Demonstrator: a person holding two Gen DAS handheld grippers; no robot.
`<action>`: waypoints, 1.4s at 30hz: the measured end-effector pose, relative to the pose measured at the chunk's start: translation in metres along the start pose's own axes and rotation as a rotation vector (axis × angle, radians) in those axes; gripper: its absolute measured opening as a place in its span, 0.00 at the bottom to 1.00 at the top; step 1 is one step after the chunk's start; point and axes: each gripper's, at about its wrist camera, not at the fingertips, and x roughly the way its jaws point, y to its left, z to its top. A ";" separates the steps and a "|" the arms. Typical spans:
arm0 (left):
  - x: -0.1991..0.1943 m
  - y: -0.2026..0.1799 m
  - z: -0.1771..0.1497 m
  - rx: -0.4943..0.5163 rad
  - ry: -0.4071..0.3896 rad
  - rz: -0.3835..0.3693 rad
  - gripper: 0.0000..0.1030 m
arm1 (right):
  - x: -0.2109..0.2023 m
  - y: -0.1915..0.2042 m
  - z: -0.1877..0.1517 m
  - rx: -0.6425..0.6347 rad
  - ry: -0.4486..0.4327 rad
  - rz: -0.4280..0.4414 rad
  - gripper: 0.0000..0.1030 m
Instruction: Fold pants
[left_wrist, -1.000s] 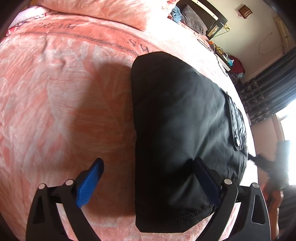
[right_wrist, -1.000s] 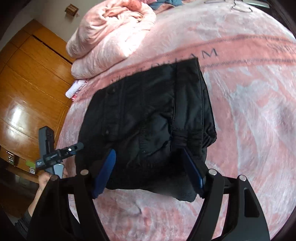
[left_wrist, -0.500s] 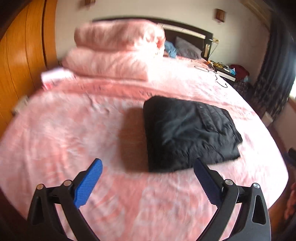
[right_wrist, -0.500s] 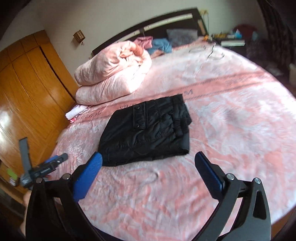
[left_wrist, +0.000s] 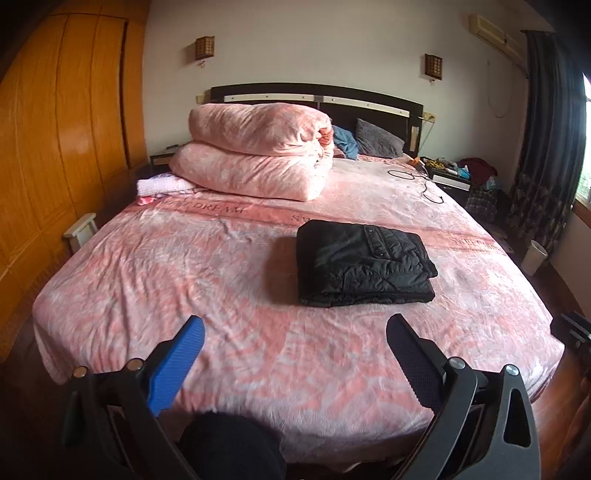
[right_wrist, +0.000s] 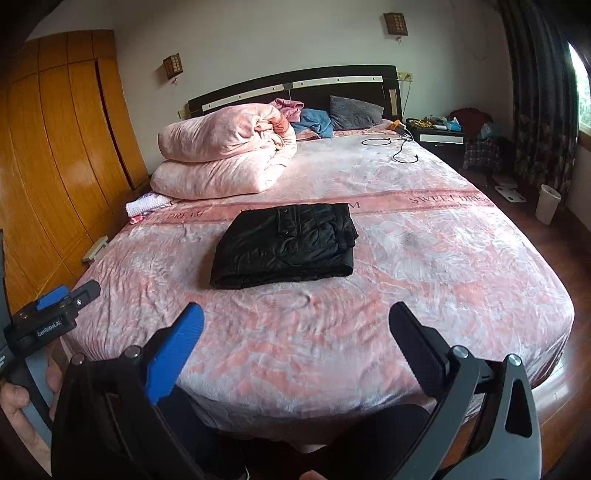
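Note:
The black pants (left_wrist: 364, 263) lie folded into a compact rectangle on the pink bedspread (left_wrist: 184, 280), right of the bed's middle. In the right wrist view the same pants (right_wrist: 286, 245) sit mid-bed. My left gripper (left_wrist: 295, 326) stands open well back from them, over the foot of the bed, with nothing between its fingers. My right gripper (right_wrist: 295, 314) is open too, empty, equally far from the pants. The left gripper's body, held in a hand, shows at the left edge of the right wrist view (right_wrist: 48, 317).
A folded pink duvet (left_wrist: 255, 162) is stacked near the headboard, with pillows (left_wrist: 376, 142) behind and a black cable (left_wrist: 417, 181) on the bedspread. A wooden wardrobe (left_wrist: 55, 129) lines the left wall. A cluttered nightstand (left_wrist: 458, 173), curtain and white bin (left_wrist: 533, 256) stand at the right.
Both grippers pulled back and up from right over the pants to beyond the bed's foot. The right gripper's jaws widened. The pants stayed folded in place.

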 end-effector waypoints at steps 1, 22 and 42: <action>-0.009 0.001 -0.003 -0.009 -0.002 0.004 0.96 | -0.002 0.003 -0.003 -0.011 0.004 -0.003 0.97; -0.023 -0.018 -0.033 0.049 0.082 -0.031 0.96 | -0.016 0.021 -0.014 -0.081 -0.016 -0.100 0.97; -0.014 -0.012 -0.024 0.014 0.073 0.018 0.96 | 0.007 0.027 -0.001 -0.106 -0.019 -0.094 0.97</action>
